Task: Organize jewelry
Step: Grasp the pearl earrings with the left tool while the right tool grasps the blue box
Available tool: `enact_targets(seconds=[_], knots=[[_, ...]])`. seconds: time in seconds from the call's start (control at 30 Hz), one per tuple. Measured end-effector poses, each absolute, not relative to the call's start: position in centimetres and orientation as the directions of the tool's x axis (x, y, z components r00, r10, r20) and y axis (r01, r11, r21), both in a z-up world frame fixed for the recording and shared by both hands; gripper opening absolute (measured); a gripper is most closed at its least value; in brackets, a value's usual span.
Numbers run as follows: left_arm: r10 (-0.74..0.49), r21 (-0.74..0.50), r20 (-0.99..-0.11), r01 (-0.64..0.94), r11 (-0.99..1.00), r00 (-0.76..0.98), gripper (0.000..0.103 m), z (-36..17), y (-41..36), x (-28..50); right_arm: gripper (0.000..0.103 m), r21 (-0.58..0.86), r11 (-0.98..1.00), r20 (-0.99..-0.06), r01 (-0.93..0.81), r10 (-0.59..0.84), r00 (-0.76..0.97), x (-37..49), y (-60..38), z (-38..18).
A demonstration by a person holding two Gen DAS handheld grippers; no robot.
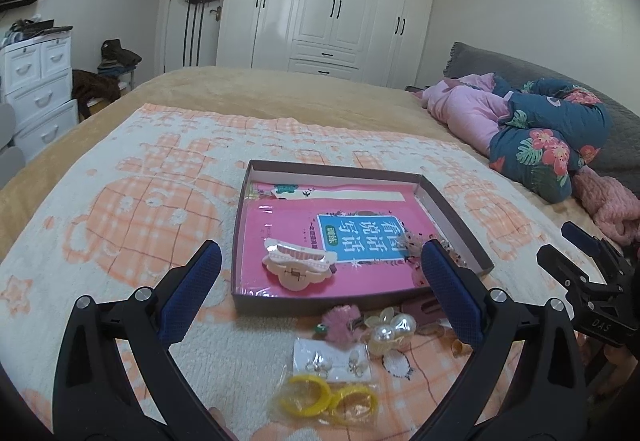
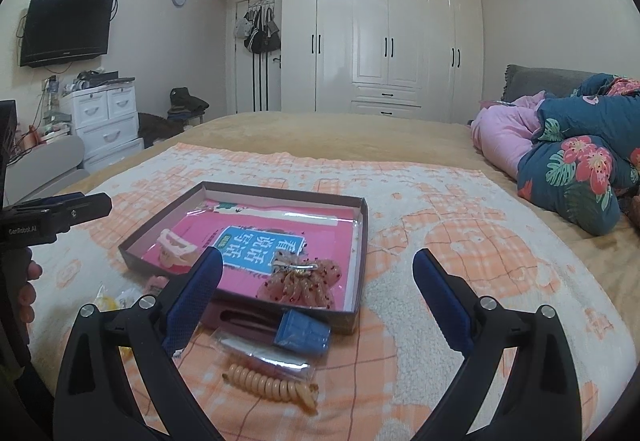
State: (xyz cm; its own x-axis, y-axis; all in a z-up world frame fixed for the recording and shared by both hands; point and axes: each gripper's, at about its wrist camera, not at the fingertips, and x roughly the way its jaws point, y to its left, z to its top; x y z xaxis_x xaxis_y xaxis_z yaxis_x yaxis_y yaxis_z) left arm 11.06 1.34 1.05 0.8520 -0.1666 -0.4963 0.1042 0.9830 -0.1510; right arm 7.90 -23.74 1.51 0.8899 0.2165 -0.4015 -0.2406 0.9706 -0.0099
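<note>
On the bed, both grippers' fingers gape wide, empty: left gripper (image 1: 320, 285), right gripper (image 2: 318, 291). Left's finger (image 1: 452, 293) hides part of the box (image 1: 456, 217) and its red scrunchie (image 2: 298, 283).

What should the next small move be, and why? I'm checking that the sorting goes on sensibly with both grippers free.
Probably lower the left gripper onto the pearl flower clip lying on the blanket just in front of the box. Both grippers are open and empty, the cream claw clip and a red-dotted hair tie are already in the box, and several pieces remain outside it.
</note>
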Motion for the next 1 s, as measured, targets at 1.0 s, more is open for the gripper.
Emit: enact_targets(seconds=[1.0], knots=[[-0.238, -0.133, -0.622, 0.198, 0.971, 0.746, 0.091, -4.0, -1.8, 8.8, 0.093, 0.024, 0.960, -0.539, -0.279, 0.247, 0.805, 6.7, -24.7, -2.7]])
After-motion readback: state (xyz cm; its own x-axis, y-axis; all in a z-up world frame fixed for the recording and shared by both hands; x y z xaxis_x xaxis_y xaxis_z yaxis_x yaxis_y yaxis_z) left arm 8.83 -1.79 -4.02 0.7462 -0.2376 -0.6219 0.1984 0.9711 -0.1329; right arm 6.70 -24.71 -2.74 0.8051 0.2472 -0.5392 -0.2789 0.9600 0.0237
